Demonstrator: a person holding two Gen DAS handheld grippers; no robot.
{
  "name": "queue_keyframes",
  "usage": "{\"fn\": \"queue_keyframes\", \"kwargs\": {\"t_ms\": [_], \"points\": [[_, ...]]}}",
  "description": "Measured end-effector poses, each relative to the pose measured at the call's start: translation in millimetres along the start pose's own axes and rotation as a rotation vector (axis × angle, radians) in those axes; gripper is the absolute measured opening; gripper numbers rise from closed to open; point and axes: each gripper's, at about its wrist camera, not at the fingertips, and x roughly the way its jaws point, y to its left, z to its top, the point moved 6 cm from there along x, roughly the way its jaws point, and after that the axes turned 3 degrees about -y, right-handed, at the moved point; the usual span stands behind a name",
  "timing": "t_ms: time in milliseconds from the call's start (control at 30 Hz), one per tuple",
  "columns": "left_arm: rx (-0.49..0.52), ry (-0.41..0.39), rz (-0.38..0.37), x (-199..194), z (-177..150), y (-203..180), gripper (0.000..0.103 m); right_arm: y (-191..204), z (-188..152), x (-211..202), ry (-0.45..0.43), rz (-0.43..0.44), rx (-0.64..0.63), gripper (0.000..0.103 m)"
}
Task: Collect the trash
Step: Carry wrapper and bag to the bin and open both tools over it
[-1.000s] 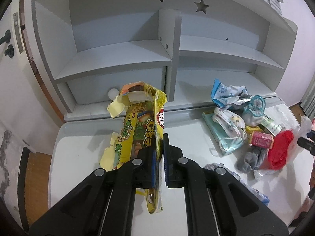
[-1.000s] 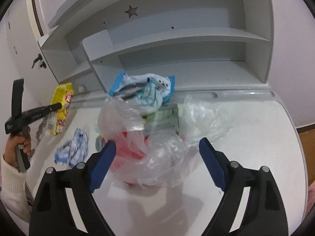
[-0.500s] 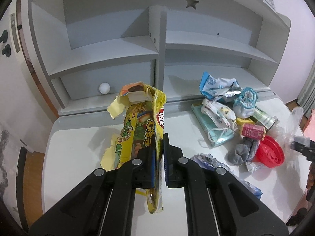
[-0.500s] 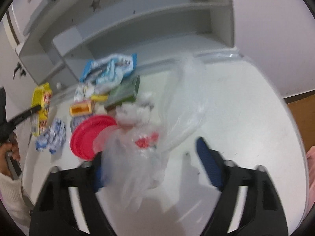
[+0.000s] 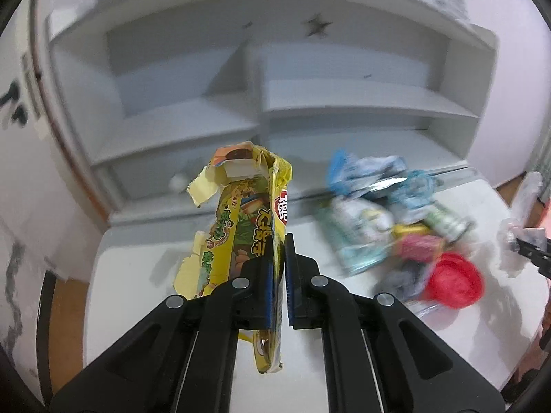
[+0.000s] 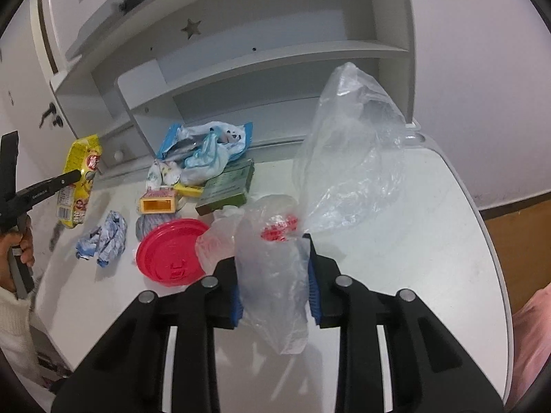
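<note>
Trash lies in a loose cluster on the white table (image 6: 430,241), in front of a white shelf unit (image 6: 275,51). The cluster includes a round red plastic lid (image 6: 168,253), a flat dark green carton (image 6: 229,187), a small orange-and-pink open box (image 6: 158,203), a crumpled blue-and-white wrapper (image 6: 105,239) and a heap of light blue and white packaging (image 6: 203,153).

Left gripper (image 5: 279,268): clenched on a torn yellow cardboard snack box (image 5: 248,227). The box stands roughly upright between the blue pads, clear of the table, with its ripped flaps at the top. In the right wrist view the same box appears at the far left of the table, carried by the left gripper in a hand with a white sleeve (image 6: 13,316).

Right gripper (image 6: 275,275): jaws closing, with a clear plastic bag (image 6: 351,158) between them. The blue pads (image 6: 311,296) touch the bunched lower part of the bag on both sides. The upper part of the bag stands up loosely above the table, to the right of the trash cluster. Red printing shows through the film just above the jaws.
</note>
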Motion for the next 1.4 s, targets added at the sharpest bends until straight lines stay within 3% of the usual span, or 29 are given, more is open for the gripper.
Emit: {"fn": "queue_keyframes", "kwargs": {"t_ms": [100,200,267,333,433,500,567,633,667,800,867,1000,1100,1133,1167,1200,1233,1267,1300,1400], "points": [[0.053,-0.044,-0.159,-14.1,21.6,-72.0,0.004,-19.4,10.3,-45.6,-0.078,-0.013,0.008,0.029],[0.175,-0.083,-0.385,-35.5,35.3,-187.5,0.004,-62.5,18.6,-119.2,-0.189,-0.086,0.052,0.029],[0.276,-0.070,-0.535,-48.5,30.0,-270.9,0.004,-108.6,8.6,-174.4,-0.241,-0.169,0.120,0.029],[0.411,-0.017,-0.711,-66.1,9.1,-372.8,0.004,-152.7,-11.0,-213.1,-0.256,-0.248,0.193,0.029],[0.581,0.073,-0.892,-88.5,-35.0,-496.3,0.004,-228.5,-62.9,-255.2,-0.227,-0.352,0.349,0.029],[0.669,0.170,-0.963,-90.8,-73.8,-561.7,0.004,-271.2,-103.5,-263.0,-0.184,-0.362,0.466,0.029],[0.774,0.236,-0.958,-83.0,-118.0,-612.7,0.004,-322.6,-166.1,-257.8,-0.118,-0.365,0.631,0.029],[0.873,0.335,-0.917,-56.7,-173.2,-652.0,0.004,-361.4,-229.6,-238.1,-0.055,-0.312,0.812,0.029],[0.894,0.373,-0.895,-44.1,-191.8,-661.2,0.004,-376.0,-259.2,-225.0,-0.027,-0.275,0.901,0.029],[0.891,0.676,-0.754,57.5,-287.5,-666.4,0.004,-397.4,-393.7,-135.4,0.161,-0.137,1.224,0.029],[0.852,0.796,-0.697,108.0,-325.2,-658.9,0.004,-392.7,-427.7,-96.8,0.237,-0.095,1.283,0.029],[0.768,0.922,-0.628,161.3,-353.4,-651.8,0.004,-382.3,-470.7,-40.8,0.320,-0.057,1.384,0.029],[0.757,0.915,-0.595,164.7,-356.5,-650.4,0.005,-377.0,-473.0,-20.6,0.341,-0.025,1.408,0.032],[0.749,0.893,-0.582,162.8,-353.3,-652.6,0.006,-376.6,-466.3,-15.3,0.335,0.005,1.423,0.044],[0.740,0.871,-0.565,165.9,-348.2,-650.3,0.009,-376.6,-464.4,-15.3,0.336,0.020,1.430,0.068],[0.725,0.857,-0.555,167.4,-343.6,-649.6,0.030,-375.5,-463.6,-17.4,0.332,0.029,1.436,0.079],[0.706,0.853,-0.563,170.3,-340.6,-648.7,0.074,-374.2,-463.7,-23.2,0.315,0.023,1.433,0.085],[0.693,0.822,-0.577,167.2,-336.1,-650.4,0.090,-383.4,-465.4,-31.5,0.308,0.013,1.425,0.085],[0.693,0.789,-0.588,159.4,-337.9,-654.0,0.096,-384.5,-466.6,-39.2,0.310,-0.002,1.418,0.085],[0.713,0.748,-0.651,132.4,-336.6,-664.8,0.096,-402.7,-464.9,-61.8,0.273,-0.019,1.418,0.085]]}}
